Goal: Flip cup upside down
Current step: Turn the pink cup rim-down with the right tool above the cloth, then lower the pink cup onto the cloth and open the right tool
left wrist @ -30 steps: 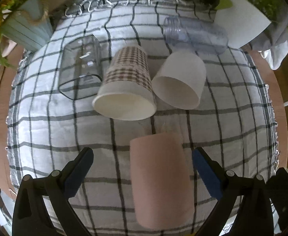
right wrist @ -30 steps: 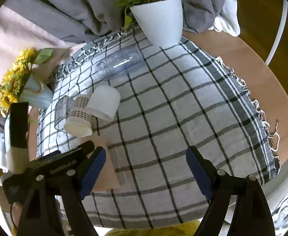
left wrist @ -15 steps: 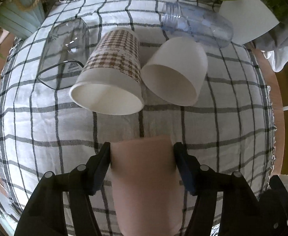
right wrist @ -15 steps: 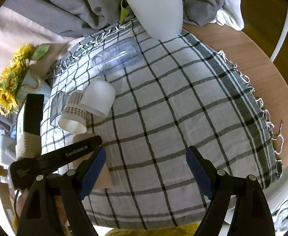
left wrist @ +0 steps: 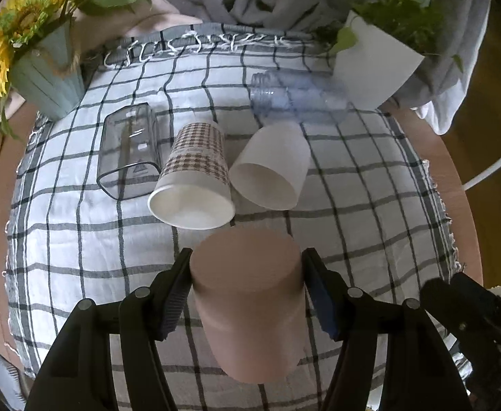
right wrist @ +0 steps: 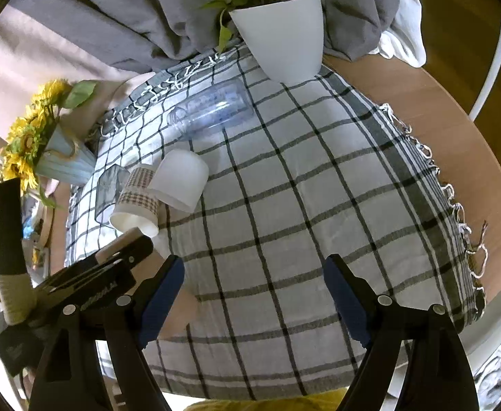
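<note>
Pink cup (left wrist: 247,304) pinched between the fingers of my left hand-held gripper (left wrist: 247,281), closed base facing the camera, just above the checked cloth (left wrist: 62,233). Houndstooth cup (left wrist: 195,174) and white cup (left wrist: 271,167) lie close ahead; a wide swing while turning could knock them rolling. Smooth wall may slip. Right hand-held gripper (right wrist: 254,294) spread, holding nothing
</note>
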Action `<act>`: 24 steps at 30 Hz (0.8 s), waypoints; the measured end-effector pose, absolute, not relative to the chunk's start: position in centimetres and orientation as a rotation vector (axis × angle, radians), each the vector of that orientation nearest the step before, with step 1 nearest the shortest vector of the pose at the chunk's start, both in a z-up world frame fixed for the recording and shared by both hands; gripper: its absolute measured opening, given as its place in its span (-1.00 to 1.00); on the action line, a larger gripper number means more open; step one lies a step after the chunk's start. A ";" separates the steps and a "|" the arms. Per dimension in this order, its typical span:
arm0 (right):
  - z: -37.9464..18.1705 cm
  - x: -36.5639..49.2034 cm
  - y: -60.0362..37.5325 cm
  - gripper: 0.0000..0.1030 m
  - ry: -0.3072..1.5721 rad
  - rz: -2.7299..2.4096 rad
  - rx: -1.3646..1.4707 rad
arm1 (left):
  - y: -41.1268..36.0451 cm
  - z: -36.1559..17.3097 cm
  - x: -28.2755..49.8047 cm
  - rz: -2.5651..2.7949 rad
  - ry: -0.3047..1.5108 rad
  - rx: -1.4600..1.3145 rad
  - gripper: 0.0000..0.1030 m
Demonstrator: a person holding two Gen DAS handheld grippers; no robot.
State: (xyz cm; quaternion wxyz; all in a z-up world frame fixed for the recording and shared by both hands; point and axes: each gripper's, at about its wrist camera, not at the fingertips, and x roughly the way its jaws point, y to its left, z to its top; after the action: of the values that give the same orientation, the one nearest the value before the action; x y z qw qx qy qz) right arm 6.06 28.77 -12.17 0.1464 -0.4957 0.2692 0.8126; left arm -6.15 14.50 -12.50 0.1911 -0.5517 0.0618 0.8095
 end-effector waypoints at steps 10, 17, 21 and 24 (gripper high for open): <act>-12.4 6.3 28.6 0.62 0.756 2.327 -1.444 | 14.7 -11.6 -4.7 2.301 0.240 -1.411 0.16; -12.5 6.4 28.5 0.62 0.752 2.313 -1.445 | 14.5 -12.4 -5.2 2.278 0.194 -1.441 0.19; -12.6 6.3 28.6 0.62 0.752 2.310 -1.452 | 14.5 -12.8 -5.4 2.269 0.177 -1.458 0.21; -12.8 6.3 28.6 0.62 0.754 2.303 -1.457 | 14.4 -13.0 -5.6 2.261 0.164 -1.469 0.21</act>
State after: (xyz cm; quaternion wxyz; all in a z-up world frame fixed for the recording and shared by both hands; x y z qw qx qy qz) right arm 6.30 28.64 -12.76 0.1561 -0.5090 0.2634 0.8044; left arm -5.61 14.44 -12.99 0.2182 -0.5306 0.0593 0.8169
